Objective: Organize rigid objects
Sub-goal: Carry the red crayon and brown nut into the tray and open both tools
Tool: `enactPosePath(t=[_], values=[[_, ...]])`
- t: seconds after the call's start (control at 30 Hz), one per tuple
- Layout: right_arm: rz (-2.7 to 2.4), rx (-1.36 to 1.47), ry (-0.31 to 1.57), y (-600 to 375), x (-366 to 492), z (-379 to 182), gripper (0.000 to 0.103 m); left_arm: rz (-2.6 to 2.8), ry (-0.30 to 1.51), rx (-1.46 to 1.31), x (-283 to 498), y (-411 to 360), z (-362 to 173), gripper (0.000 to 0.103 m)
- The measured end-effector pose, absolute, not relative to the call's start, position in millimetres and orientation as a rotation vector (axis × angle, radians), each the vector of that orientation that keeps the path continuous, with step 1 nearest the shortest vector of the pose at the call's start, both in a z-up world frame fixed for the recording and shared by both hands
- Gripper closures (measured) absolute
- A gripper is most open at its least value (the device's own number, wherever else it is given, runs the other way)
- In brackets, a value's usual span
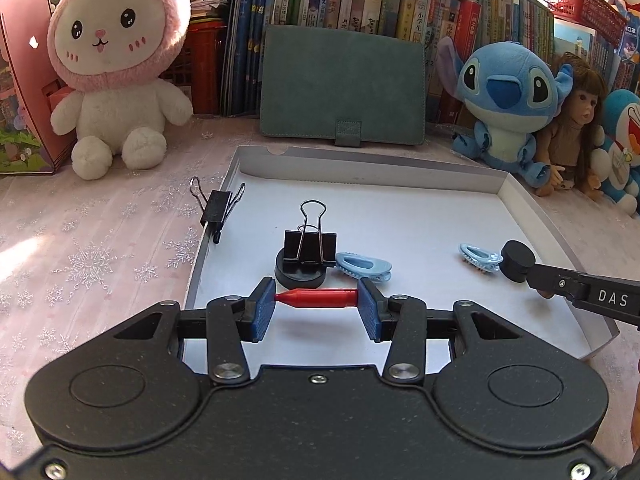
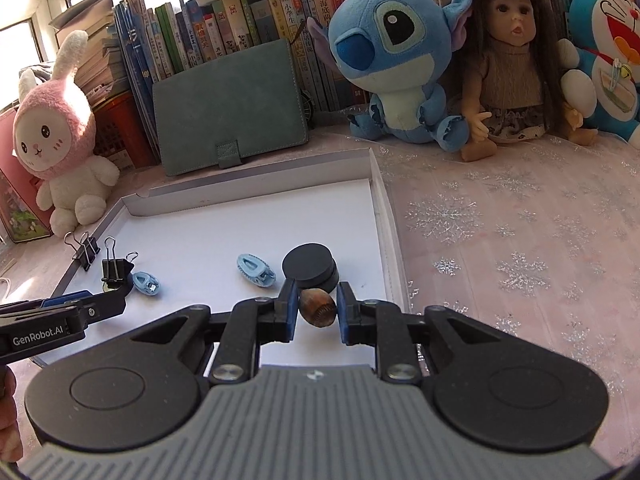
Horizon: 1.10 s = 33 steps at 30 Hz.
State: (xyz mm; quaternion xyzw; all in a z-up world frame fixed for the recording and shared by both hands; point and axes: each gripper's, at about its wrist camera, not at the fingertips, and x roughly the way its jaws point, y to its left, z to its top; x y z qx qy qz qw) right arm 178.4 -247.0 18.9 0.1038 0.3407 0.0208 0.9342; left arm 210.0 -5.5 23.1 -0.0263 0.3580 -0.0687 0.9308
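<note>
**A:** Over the white tray (image 1: 520, 196), L gripper (image 1: 316, 304) is partway open, blue pads clamped end to end on a red pen-cap-shaped piece (image 1: 318, 298), held crosswise above the tray floor.

**B:** And the R gripper (image 2: 318, 310)?

**A:** Jaws drawn close, pinching a brown acorn-like nut (image 2: 317, 307) between the pads, near the tray's right wall.

**B:** What's already in the tray?

**A:** Black round disc (image 1: 299, 276) w/ a black binder clip (image 1: 310, 240) standing on it, blue hair clip (image 1: 364, 266) touching its right side. 2nd blue hair clip (image 1: 478, 260) further right, just beside a 2nd black disc (image 2: 310, 266). Another binder clip (image 1: 218, 208) sits on the tray's left rim.

**B:** Grippers touching?

**A:** No, apart.
</note>
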Motion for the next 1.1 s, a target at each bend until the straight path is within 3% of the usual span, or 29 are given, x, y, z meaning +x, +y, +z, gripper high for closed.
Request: enactPosePath(t=[0.63,0.73,0.87,0.93,1.0,1.1], values=[[0.025,0.156,0.665,-240.6,176.6,14.1,0.078,-0.133,0.689,0.014,205.1,-13.6,15.1,0.060],[0.025,0.161,0.661,-241.7,175.4,14.6,0.074,-0.137,0.686,0.002,203.5,-11.9,16.4,0.060],[0.026,0.165,0.642,-243.8,170.7,17.7,0.071,-0.135,0.665,0.008,198.4,-9.8,20.9,0.048],[0.028,0.166,0.632,-245.0,168.0,20.1,0.064,-0.143,0.645,0.020,193.4,-10.0,24.8,0.039],[0.032,0.169,0.625,-246.3,165.0,22.0,0.056,-0.152,0.628,0.030,188.2,-11.0,28.7,0.035],[0.032,0.169,0.617,-247.3,159.5,24.7,0.054,-0.166,0.613,0.031,180.0,-11.5,34.5,0.030]])
